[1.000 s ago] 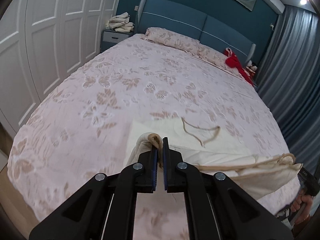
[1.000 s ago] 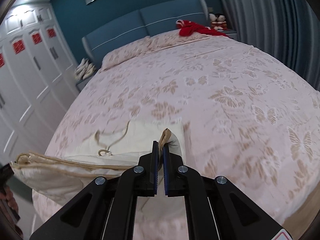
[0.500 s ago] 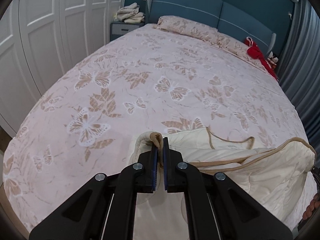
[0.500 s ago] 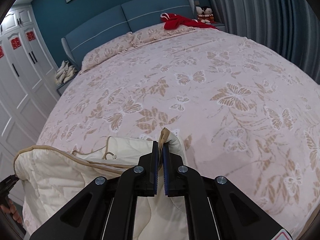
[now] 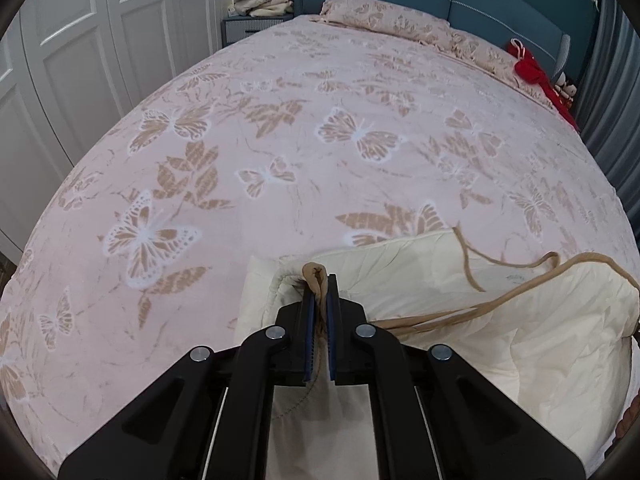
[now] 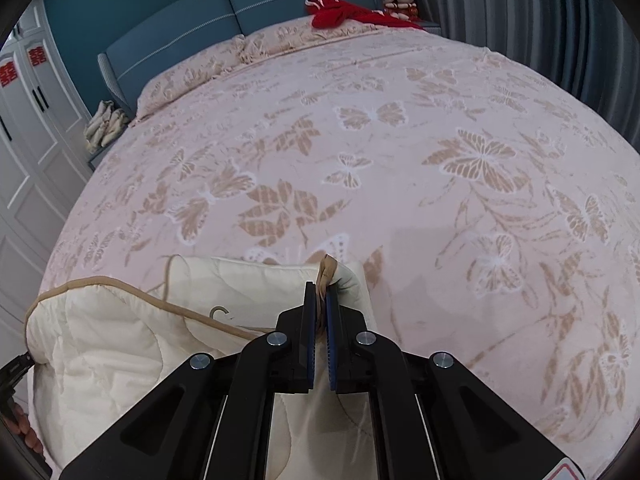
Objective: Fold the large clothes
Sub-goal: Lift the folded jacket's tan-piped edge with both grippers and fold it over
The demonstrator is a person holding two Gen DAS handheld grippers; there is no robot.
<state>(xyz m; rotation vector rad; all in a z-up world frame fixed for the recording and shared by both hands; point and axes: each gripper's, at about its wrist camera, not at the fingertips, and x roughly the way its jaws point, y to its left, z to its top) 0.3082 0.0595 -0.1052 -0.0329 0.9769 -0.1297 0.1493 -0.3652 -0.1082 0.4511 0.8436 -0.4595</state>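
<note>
A cream quilted blanket (image 5: 500, 320) with tan piping lies bunched at the near end of the bed. My left gripper (image 5: 319, 284) is shut on one tan-edged corner of it, which pokes up between the blue pads. In the right wrist view the same cream quilted blanket (image 6: 132, 336) spreads to the left, and my right gripper (image 6: 321, 292) is shut on its other corner. The stretch of blanket between the two corners sags in loose folds, with a tan cord looped over it.
The bed (image 5: 280, 128) has a pink cover with butterfly print, pillows and a blue headboard (image 6: 240, 8) at the far end. A red garment (image 6: 340, 14) lies by the pillows. White wardrobe doors (image 5: 80, 60) stand on one side, grey curtains (image 6: 540, 20) on the other.
Both grippers have come down and forward over the bed with the blanket corners still pinched. The blanket now rests lower and more of it lies on the bedcover.
</note>
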